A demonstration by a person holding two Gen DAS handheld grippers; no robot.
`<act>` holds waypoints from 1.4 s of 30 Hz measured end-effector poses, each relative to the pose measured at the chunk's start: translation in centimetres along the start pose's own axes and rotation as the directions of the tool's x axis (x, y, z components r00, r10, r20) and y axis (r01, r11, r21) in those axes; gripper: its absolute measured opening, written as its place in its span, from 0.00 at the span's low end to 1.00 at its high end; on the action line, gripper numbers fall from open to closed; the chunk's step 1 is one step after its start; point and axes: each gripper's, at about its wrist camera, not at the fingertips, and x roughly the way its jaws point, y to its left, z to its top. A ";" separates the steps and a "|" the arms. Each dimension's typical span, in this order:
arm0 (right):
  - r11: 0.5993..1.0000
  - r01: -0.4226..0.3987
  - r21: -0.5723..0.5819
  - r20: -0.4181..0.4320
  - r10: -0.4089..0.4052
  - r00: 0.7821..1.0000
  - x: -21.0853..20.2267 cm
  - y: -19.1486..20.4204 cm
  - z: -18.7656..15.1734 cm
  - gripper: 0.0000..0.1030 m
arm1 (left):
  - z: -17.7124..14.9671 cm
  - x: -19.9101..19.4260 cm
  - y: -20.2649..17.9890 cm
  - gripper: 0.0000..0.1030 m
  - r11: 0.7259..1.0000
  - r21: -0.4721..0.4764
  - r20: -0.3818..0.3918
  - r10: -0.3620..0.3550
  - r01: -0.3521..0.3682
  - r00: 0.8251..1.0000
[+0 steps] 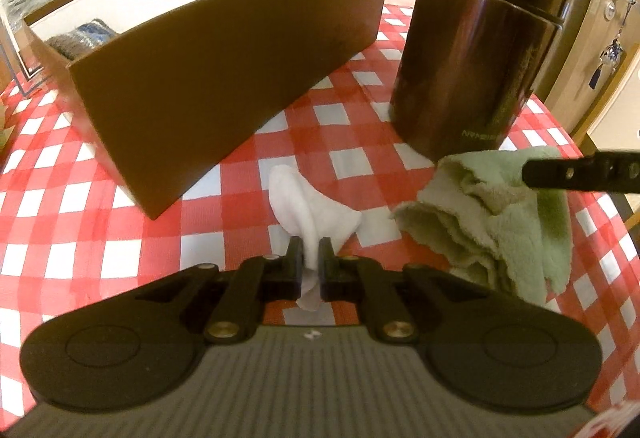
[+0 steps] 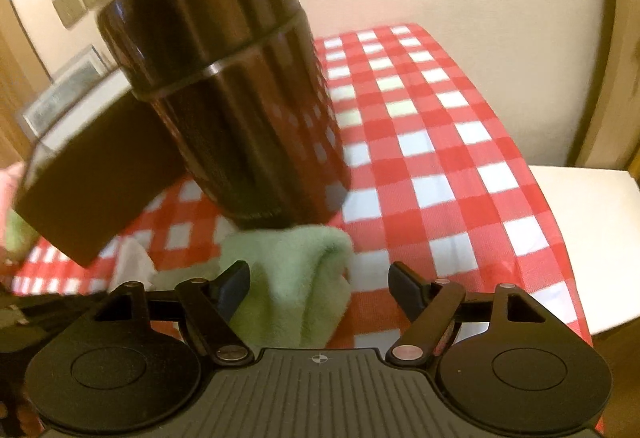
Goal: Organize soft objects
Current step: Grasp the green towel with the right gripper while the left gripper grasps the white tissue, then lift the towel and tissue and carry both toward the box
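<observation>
A red-and-white checked tablecloth point(image 1: 352, 126) carries a brown box point(image 1: 224, 78), dark flask point(image 1: 480, 50), white cloth point(image 1: 308, 206) — and green towel point(image 1: 500, 222).

Left gripper point(image 1: 311, 244): matte black fingers, black linkage bars, brass-coloured pivot screws, round black discs, grey ribbed body. Right gripper point(image 2: 318, 274): same build, silver pivot screws.
</observation>
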 end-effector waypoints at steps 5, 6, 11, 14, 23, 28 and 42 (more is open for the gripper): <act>0.998 -0.066 -0.012 -0.028 0.065 0.997 0.4 1.0 0.1 0.90 | -0.3 -0.6 0.3 0.07 1.000 -0.010 -0.014 0.003 -0.003 1.000; 0.996 -0.082 -0.020 -0.037 0.081 0.996 0.6 1.4 0.0 0.92 | -0.4 -0.7 0.4 0.07 1.000 -0.014 -0.017 0.003 -0.003 1.000; 0.977 -0.033 -0.210 -0.078 0.017 0.997 2.3 5.1 -1.0 0.97 | -1.2 -1.1 1.2 0.07 1.000 -0.023 -0.029 0.007 -0.007 1.000; 0.950 0.054 -0.309 -0.061 -0.076 0.995 3.3 6.4 -1.6 0.97 | -1.6 -1.3 1.7 0.07 0.999 -0.029 -0.037 0.013 -0.014 0.999; 0.939 0.016 -0.344 -0.065 -0.041 0.997 4.1 6.6 -2.0 0.67 | -2.0 -1.5 1.9 0.07 0.999 -0.027 -0.047 0.019 -0.021 0.999; 0.901 -0.058 -0.429 -0.087 0.023 0.996 3.3 8.1 -3.0 0.50 | -2.0 -1.7 1.8 0.07 1.000 -0.027 -0.056 0.012 -0.014 0.998; 0.904 -0.163 -0.396 -0.181 0.097 0.979 4.0 10.7 -4.5 0.84 | -2.9 -2.4 2.9 0.07 0.998 -0.044 -0.068 0.035 -0.038 0.997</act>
